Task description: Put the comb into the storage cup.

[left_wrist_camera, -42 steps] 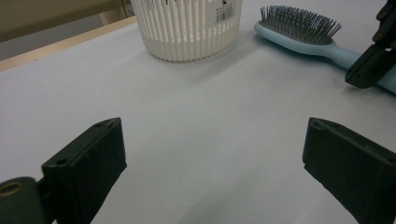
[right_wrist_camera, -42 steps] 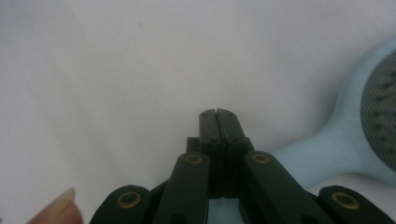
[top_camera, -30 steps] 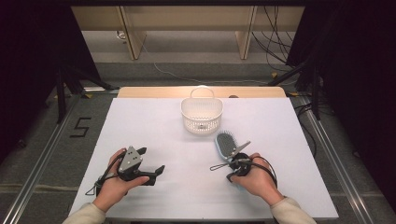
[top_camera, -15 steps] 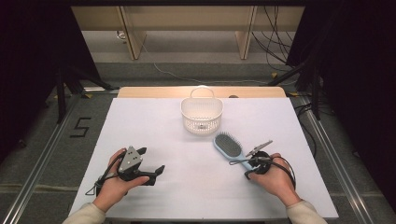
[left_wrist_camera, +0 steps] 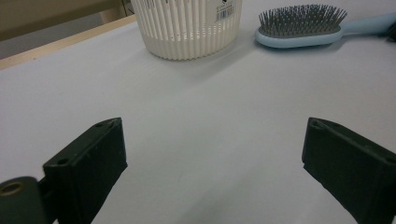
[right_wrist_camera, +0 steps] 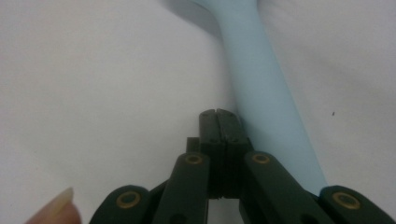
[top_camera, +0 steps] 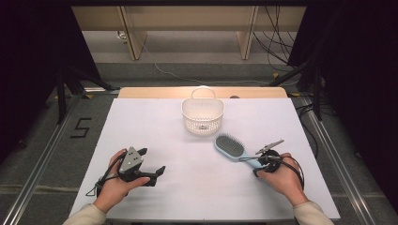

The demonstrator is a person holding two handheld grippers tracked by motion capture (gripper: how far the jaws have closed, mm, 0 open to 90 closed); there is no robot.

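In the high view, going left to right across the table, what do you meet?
Left gripper → white basket → blue hairbrush → right gripper.

A white table [top_camera: 197,187] carries a white slatted basket [top_camera: 202,116] and a light blue hairbrush [top_camera: 233,148], bristles up. The basket stands ahead of both tongs, roughly between them. The hairbrush lies flat just ahead of the right tongs [top_camera: 264,158], its handle beside their closed tips.
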